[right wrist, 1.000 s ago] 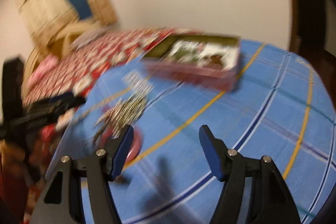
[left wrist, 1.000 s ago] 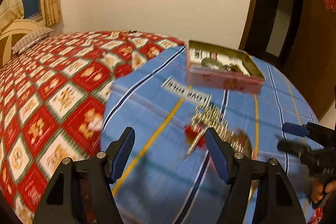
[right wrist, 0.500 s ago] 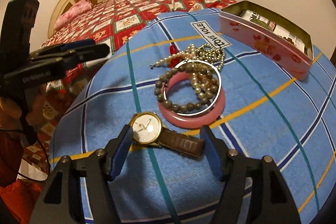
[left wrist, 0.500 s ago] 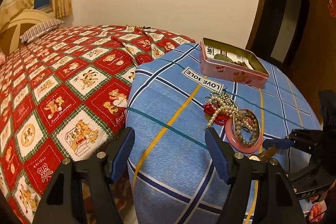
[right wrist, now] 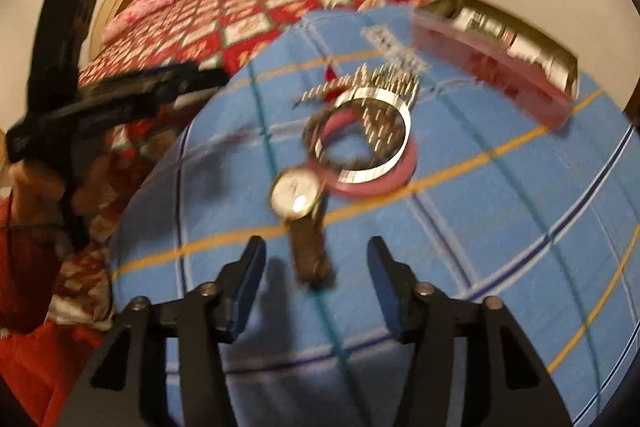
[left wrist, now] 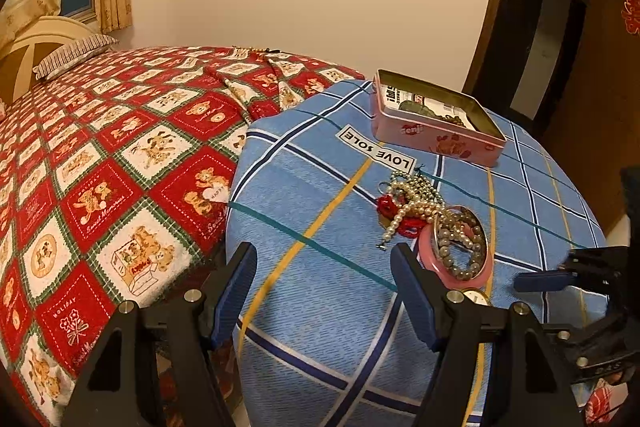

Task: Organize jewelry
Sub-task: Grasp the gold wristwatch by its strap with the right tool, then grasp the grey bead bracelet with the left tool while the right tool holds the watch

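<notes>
Right wrist view: motion-blurred throughout.
Pearl strands (right wrist: 372, 83): smeared into streaks; single beads indistinguishable.
Pink tin (right wrist: 496, 55): contents and wall print unreadable.
Watch (right wrist: 298, 197): dial markings illegible; in the left wrist view only the dial's top edge shows, behind a finger (left wrist: 416, 303).
Right gripper (left wrist: 536, 283): cut off at the left wrist frame's right edge.
Tin contents (left wrist: 436, 109): too small to identify.
</notes>
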A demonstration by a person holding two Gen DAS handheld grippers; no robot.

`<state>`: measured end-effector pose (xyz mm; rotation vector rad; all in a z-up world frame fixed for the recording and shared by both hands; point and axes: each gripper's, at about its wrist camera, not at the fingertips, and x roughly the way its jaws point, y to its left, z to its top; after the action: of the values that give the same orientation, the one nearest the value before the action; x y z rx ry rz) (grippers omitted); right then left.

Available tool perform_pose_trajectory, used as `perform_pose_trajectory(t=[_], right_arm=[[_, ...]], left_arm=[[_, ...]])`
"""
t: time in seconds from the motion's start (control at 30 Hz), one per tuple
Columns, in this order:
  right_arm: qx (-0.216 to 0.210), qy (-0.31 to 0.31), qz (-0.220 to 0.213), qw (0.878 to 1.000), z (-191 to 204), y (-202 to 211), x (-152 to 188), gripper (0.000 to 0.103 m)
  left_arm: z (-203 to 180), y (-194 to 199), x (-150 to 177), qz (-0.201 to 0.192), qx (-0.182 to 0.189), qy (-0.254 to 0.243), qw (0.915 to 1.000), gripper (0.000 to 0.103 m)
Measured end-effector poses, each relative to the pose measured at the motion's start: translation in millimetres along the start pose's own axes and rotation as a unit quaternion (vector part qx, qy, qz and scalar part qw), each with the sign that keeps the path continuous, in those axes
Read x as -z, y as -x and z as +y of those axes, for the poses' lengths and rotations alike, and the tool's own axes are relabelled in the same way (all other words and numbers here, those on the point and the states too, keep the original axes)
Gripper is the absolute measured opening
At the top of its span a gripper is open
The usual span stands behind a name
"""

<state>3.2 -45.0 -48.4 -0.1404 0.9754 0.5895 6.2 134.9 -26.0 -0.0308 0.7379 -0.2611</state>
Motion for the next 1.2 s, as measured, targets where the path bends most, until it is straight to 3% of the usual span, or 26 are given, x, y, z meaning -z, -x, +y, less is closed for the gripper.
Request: perform_pose_trajectory(t=[0.13, 0.3, 0.37, 0.4, 0.57, 0.7, 0.83, 1.03, 1.1, 1.13, 1.2], right_arm=[[-0.022, 0.007, 0.005, 1.0, 10, -20, -11, 0.058], [0.015, 0.052, -0.01, 0.998, 26, -30, -12, 0.057], [0.029, 0.049, -0.013, 0.998, 23, -30, -11, 0.039], [0.032, 0.048, -0.013, 0.998, 21, -29, -10, 0.039], [0.019, 0.01, -0.026, 0.999, 3, -13, 1, 0.039], [0.018, -0.044, -0.076, 0.996, -18, 16, 7, 0.039], [0.053, -0.084, -0.126, 0.987, -42, 40, 1, 0.039], [0.109, -0.141, -0.166, 0.97, -74, 42, -16, 0.039], [0.119, -0.158, -0.179, 0.964, -81, 42, -16, 0.039], [0.119, -0.167, -0.185, 0.961, -84, 41, -15, 0.039], [0.113, -0.178, -0.189, 0.959, -88, 35, -13, 0.039]], left_arm=[[1, 4, -2, -0.003, -0.002, -0.002, 1.0, 0.069], [3, 2, -2, -0.003, -0.001, 0.005, 1.0, 0.069], [0, 1, -1, -0.002, 0.003, 0.002, 1.0, 0.069], [-2, 0, -1, -0.001, 0.004, -0.001, 1.0, 0.069], [-11, -2, 2, -0.002, 0.019, -0.014, 0.9997, 0.069], [-25, -5, 4, -0.003, 0.053, -0.034, 0.998, 0.069], [-45, -13, 2, -0.001, 0.074, -0.052, 0.9959, 0.069], [-64, -31, -4, 0.025, 0.101, -0.047, 0.9934, 0.069], [-72, -35, -5, 0.021, 0.091, -0.06, 0.9938, 0.069], [-75, -37, -6, 0.024, 0.087, -0.067, 0.9937, 0.067], [-81, -44, -7, 0.037, 0.088, -0.078, 0.9923, 0.053]])
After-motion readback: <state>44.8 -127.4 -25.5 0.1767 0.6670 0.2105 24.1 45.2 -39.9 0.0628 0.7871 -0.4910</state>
